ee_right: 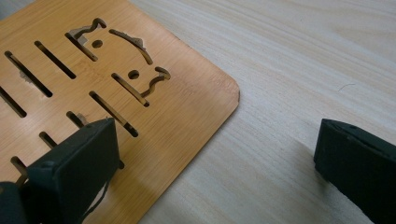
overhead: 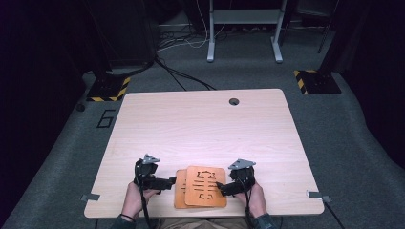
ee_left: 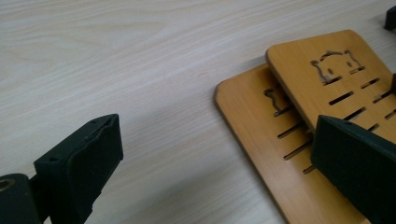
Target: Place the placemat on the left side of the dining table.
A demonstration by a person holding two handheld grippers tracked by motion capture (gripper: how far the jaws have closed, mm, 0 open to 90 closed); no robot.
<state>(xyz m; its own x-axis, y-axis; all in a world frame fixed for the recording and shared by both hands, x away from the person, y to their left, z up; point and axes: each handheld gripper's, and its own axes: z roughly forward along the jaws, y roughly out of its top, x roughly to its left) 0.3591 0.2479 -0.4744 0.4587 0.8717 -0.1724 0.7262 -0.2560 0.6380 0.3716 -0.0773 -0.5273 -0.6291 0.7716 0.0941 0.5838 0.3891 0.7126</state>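
Both grippers, left gripper (overhead: 171, 182) and right gripper (overhead: 220, 187), gape open beside the stacked boards; the top board (overhead: 205, 185) could slide off the bottom board (overhead: 179, 190) if nudged.

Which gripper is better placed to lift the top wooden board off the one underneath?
Probably the right gripper: its open jaws straddle the top board's free edge. The left gripper, also open, faces the side where the lower board sticks out underneath.

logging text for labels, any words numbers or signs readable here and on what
"6": dark outlined numeral on the grey floor, left of the table.
No words on the two wooden boards, only a cut-out cat face and slots.
Yellow-black hazard stripes on the stand bases carry no text.
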